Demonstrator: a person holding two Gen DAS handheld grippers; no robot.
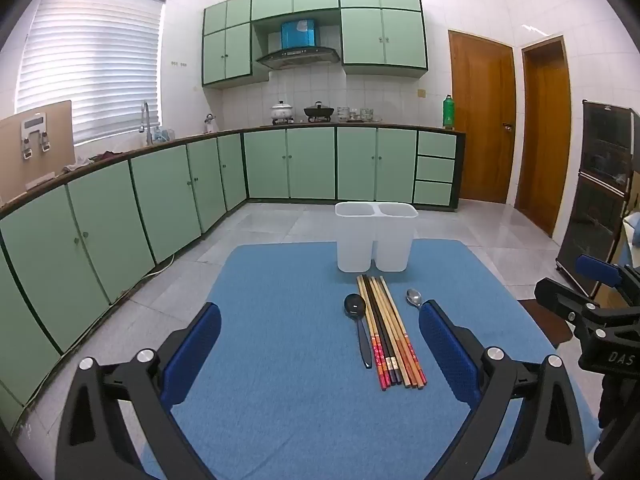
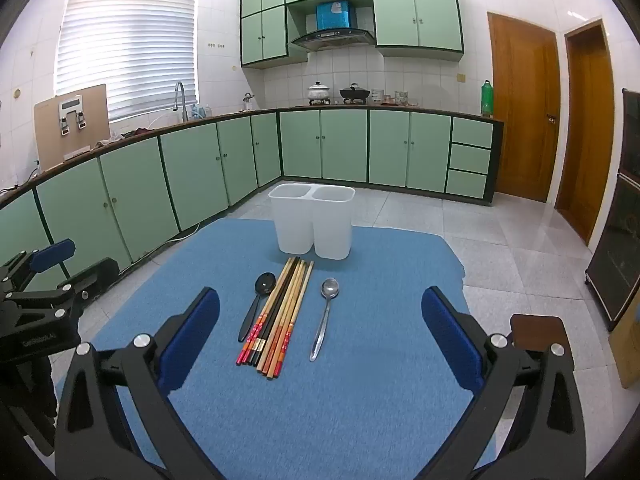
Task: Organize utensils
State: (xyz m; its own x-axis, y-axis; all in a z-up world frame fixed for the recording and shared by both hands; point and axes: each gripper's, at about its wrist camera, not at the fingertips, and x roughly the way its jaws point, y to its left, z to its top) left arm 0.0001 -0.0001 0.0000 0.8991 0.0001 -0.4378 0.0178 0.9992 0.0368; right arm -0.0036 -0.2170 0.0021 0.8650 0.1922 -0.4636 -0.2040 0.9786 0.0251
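A blue mat [image 1: 272, 380] carries a bundle of several chopsticks [image 1: 390, 332], laid side by side with their tips toward a white two-compartment holder [image 1: 376, 236]. Left of the bundle lies a black spoon [image 1: 356, 320]. To its right is a metal spoon [image 1: 414, 297], its handle hidden behind my finger. My left gripper [image 1: 320, 308] hovers open over the mat, left of the utensils. In the right wrist view the chopsticks [image 2: 280, 316], black spoon [image 2: 256, 304] and metal spoon [image 2: 324, 320] lie ahead of my open right gripper [image 2: 320, 296]. Both holder [image 2: 312, 220] compartments look empty.
Green kitchen cabinets [image 1: 160, 200] line the left and far walls beyond a tiled floor. A dark cabinet [image 1: 600, 184] stands at the right, with a brown stool [image 2: 536, 330] beside the mat. The other gripper shows at the edge of each view.
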